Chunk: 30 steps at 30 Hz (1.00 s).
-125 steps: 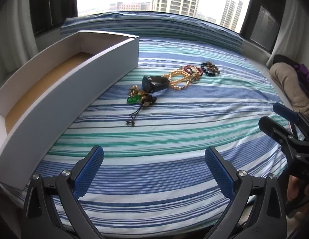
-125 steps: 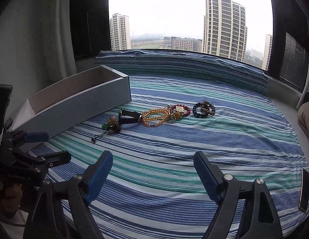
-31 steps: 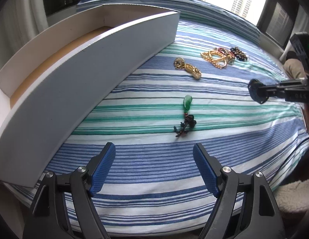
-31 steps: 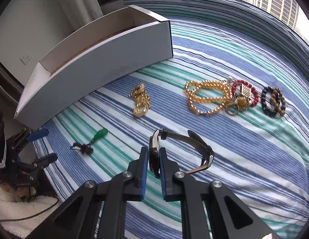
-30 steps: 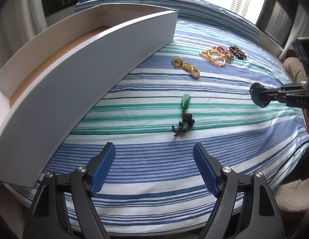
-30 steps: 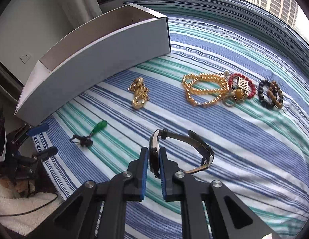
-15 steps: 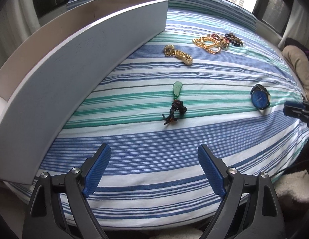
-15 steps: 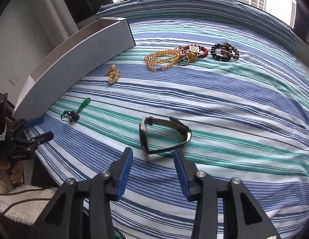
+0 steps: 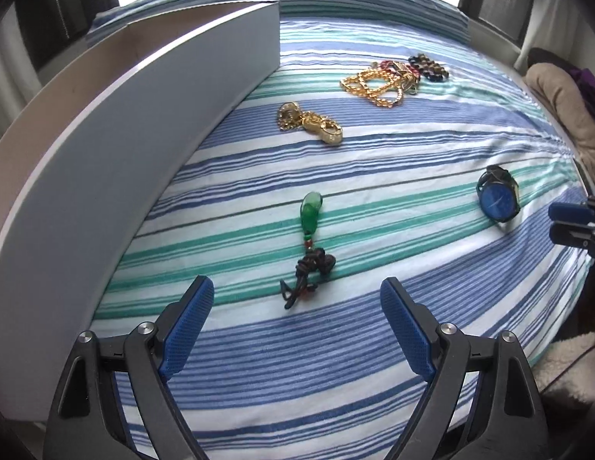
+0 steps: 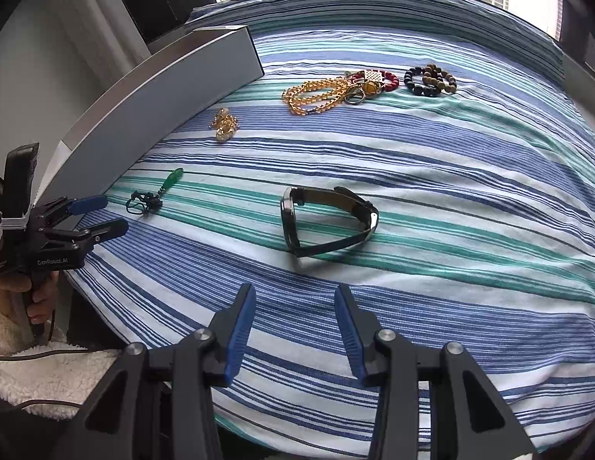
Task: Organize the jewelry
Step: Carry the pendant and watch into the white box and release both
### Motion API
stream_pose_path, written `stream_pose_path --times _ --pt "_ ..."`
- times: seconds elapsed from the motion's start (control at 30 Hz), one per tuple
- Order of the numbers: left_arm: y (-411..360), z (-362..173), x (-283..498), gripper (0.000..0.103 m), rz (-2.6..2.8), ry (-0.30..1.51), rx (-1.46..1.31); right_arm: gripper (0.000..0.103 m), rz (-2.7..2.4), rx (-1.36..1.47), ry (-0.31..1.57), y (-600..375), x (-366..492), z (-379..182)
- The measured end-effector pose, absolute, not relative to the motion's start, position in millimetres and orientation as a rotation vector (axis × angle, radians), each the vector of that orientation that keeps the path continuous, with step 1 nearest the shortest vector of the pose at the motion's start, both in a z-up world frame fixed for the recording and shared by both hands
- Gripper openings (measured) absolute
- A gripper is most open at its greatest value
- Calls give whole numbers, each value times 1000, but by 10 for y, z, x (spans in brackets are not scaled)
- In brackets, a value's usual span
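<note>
My left claw (image 9: 293, 308) stands wide with nothing between its blue pads (image 9: 188, 324); just ahead of it on the striped bedspread (image 9: 374, 145) lies the green pendant (image 9: 312, 207), its dark cord bunched in a knot whose strands I cannot follow. My right claw (image 10: 293, 322) is parted about half way and empty; the watch (image 10: 328, 220) rests on its side just beyond the tips, apart from them, its strap closed in a loop. From the right wrist the dial is turned away; from the left wrist it shows as a blue face (image 9: 497, 201) with markings too small to read. The long white box (image 9: 117, 142) runs off the left edge of both views, and its inside is almost wholly hidden behind its near wall. The gold chain (image 9: 311, 122) sits near that wall; farther back the amber bead strand (image 10: 316, 94), the red bracelet (image 10: 389, 76) and the dark bead bracelet (image 10: 429, 76) lie in a tangle where I cannot tell which piece overlaps which. In the right wrist view my left claw's body reads "GenRobot.AI" (image 10: 52, 262); my hand (image 10: 33, 299) under it is partly covered by a fleecy sleeve (image 10: 48, 375).
</note>
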<state>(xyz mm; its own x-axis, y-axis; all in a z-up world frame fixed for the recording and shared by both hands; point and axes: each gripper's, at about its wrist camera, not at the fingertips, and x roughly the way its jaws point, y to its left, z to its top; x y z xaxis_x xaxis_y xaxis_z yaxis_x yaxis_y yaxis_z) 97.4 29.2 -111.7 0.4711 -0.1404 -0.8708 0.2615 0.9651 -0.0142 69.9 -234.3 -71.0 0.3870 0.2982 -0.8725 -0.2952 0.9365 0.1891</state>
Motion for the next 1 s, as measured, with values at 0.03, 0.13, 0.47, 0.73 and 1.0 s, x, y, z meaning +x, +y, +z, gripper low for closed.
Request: stream_pose_path --times 0.03,0.13,0.47,0.73,1.0 --pt "267 -1142 1017 85 -257 1053 134 43 377 -1 1103 -2337 724 -688" --pt "224 -1216 1104 34 -302 1075 143 43 384 -26 1088 -2318 827 -635" --pt "291 -1061 929 7 -306 1048 41 43 475 -124 1204 -1933 1315 -1002" --pt "610 -659 726 7 -244 1008 -95 11 502 -153 1132 -1885 1173 -719" --pt "1495 284 592 7 -62 865 -212 11 645 -191 970 -1455 1289 0"
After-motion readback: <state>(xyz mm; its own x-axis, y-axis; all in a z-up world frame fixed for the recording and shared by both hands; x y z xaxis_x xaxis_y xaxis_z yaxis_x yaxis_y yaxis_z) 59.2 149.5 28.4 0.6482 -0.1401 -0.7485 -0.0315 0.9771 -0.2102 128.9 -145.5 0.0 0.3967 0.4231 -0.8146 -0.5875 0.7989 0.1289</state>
